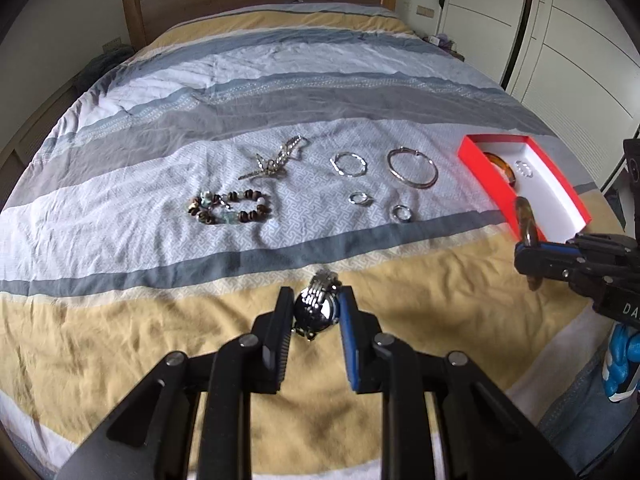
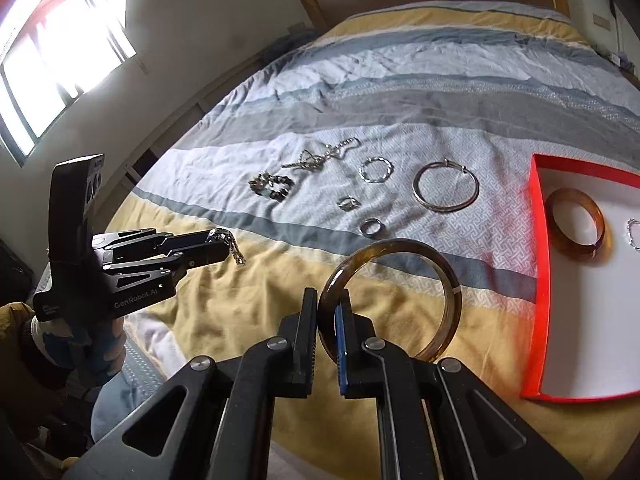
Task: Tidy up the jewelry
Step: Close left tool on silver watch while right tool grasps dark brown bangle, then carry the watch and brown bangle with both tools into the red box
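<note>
Claws clamped: left [image 1: 316,312] watch [image 1: 318,304], right [image 2: 328,320] bangle [image 2: 392,300].

Right gripper [image 2: 326,308] clamps amber bangle [image 2: 400,300] above the striped bed [image 2: 280,300]; left gripper [image 2: 218,250] holds a silver watch [image 2: 230,244].

Bangle rim pinched between the pads, hoop standing to 3 o'clock. Red box [image 2: 538,280] at 3 o'clock, second amber bangle [image 2: 576,224] inside on white lining. Large silver hoop [image 2: 445,191], twisted ring [image 2: 376,170], two small rings [image 2: 372,227], bead bracelet [image 2: 272,186] and chain [image 2: 320,156] spread around 12 o'clock. Window [image 2: 60,52] at 10 o'clock.
</note>
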`<move>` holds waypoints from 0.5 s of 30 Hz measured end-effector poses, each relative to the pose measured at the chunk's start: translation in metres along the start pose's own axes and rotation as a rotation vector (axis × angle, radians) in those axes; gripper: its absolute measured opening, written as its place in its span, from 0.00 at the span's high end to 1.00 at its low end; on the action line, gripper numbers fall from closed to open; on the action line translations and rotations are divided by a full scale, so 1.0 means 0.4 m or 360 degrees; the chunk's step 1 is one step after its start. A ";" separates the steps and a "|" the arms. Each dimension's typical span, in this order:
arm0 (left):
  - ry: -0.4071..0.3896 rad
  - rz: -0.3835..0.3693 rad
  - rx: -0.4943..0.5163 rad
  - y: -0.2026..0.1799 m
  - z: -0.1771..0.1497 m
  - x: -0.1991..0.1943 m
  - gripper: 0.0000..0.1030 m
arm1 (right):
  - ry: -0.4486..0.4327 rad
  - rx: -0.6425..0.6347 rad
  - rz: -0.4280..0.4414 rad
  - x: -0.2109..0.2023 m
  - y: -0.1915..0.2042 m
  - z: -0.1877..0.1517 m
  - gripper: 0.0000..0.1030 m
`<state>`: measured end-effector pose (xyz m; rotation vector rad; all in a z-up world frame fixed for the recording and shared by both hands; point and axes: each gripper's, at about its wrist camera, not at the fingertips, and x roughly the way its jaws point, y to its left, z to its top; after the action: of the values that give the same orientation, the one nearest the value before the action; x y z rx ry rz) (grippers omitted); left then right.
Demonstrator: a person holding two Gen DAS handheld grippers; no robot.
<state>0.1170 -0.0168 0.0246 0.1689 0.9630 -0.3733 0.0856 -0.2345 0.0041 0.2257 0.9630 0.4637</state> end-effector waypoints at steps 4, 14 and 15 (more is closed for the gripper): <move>-0.0068 0.0011 0.0017 -0.029 -0.011 -0.091 0.80 | -0.0065 -0.0027 0.0014 -0.085 0.047 -0.018 0.92; -0.0178 -0.0032 0.0096 -0.173 -0.017 -0.224 0.80 | -0.0213 -0.0007 -0.0035 -0.287 0.045 -0.091 0.92; -0.0187 -0.0043 0.0111 -0.193 -0.013 -0.229 0.80 | -0.0224 0.0003 -0.0047 -0.304 0.035 -0.099 0.92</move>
<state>0.0364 -0.0650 0.0993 0.1954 0.8379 -0.4371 -0.0099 -0.2807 0.0770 0.2421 0.8279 0.4141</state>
